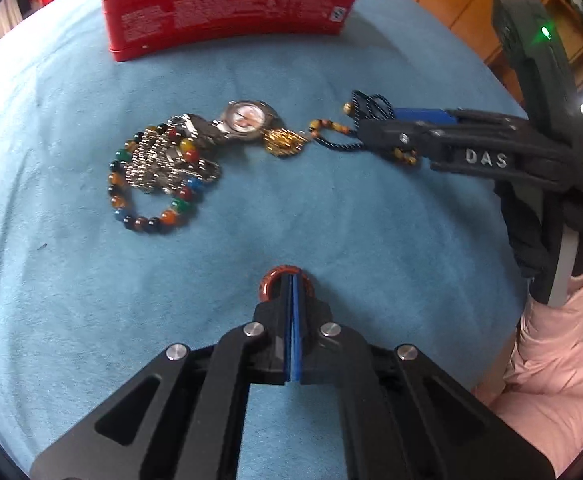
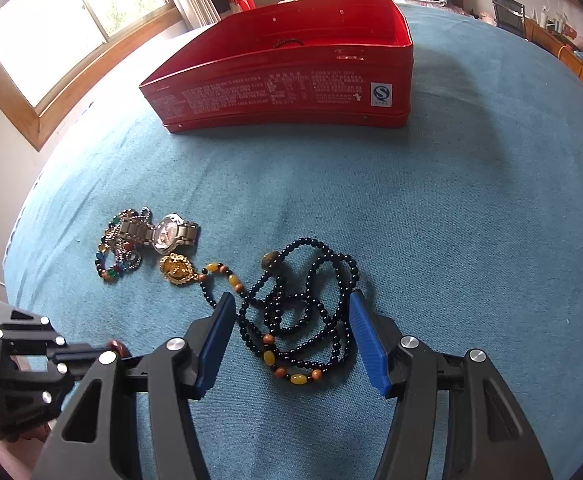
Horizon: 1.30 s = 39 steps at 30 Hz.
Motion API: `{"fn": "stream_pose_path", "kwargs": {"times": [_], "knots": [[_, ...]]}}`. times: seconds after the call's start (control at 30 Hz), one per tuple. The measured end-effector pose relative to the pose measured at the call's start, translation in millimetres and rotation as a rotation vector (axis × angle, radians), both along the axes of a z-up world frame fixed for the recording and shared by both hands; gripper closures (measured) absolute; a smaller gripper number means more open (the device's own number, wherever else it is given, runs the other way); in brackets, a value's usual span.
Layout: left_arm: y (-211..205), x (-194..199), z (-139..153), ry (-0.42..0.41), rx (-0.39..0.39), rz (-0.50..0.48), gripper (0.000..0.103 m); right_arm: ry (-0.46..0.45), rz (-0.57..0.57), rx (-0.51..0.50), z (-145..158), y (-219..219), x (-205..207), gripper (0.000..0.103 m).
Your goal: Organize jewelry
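dark bead necklace (image 2: 303,312) at lower centre looks limp, light, slippery; right tongs (image 2: 291,336) gape around it, best pinching bunched strands. left tongs (image 1: 291,296) clench a reddish ring (image 1: 269,280).

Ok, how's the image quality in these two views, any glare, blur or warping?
Right wrist view: the window at upper left is blown out white, and the fisheye bows the red tin. Left wrist view: even light, no glare; the watch and bead bracelet look slightly soft, and the blue cloth curves at the edges.
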<state>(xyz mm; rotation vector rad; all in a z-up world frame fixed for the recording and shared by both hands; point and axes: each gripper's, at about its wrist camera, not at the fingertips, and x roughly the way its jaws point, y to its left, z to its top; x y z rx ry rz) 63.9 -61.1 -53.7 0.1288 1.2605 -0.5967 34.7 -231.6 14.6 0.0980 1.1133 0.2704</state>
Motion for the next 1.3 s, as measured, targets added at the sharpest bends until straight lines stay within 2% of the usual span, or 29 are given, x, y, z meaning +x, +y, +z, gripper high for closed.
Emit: {"fn": "stream_pose_path", "kwargs": {"times": [0.03,0.1,0.13,0.27,0.33,0.47,0.63,0.73,0.93,1.3], "knots": [[-1,0,-1,-0.002,-0.002,0.002,0.103,-0.002,0.002,-0.006,0,1,0,0.045],[-1,1,-2,0.0,-0.012,0.01,0.103,-0.014,0.003,-0.038,0,4,0,0.053],[-2,1,-3,-0.008,-0.014,0.01,0.103,-0.025,0.009,-0.063,0,8,-1,0.062],[2,-1,-2,-0.031,-0.027,0.03,0.103,-0.042,0.056,-0.088,-1,20,-3,0.081],[5,2,-1,-0.023,-0.051,0.046,0.103,-0.036,0.059,-0.064,0,20,-1,0.084],[17,14,5,-0.028,-0.088,0.091,0.103,-0.004,0.065,0.067,4,9,4,0.092],[35,17,23,-0.065,-0.126,0.128,0.103,-0.047,0.056,0.122,24,0,4,0.093],[38,18,31,-0.071,-0.137,0.117,0.103,-0.074,0.061,0.137,35,-3,2,0.093],[30,20,13,0.008,-0.115,0.069,0.103,-0.041,0.059,0.119,26,0,2,0.094],[3,28,-5,0.066,-0.096,0.028,0.102,-0.006,0.046,0.129,13,-5,9,0.094]]}}
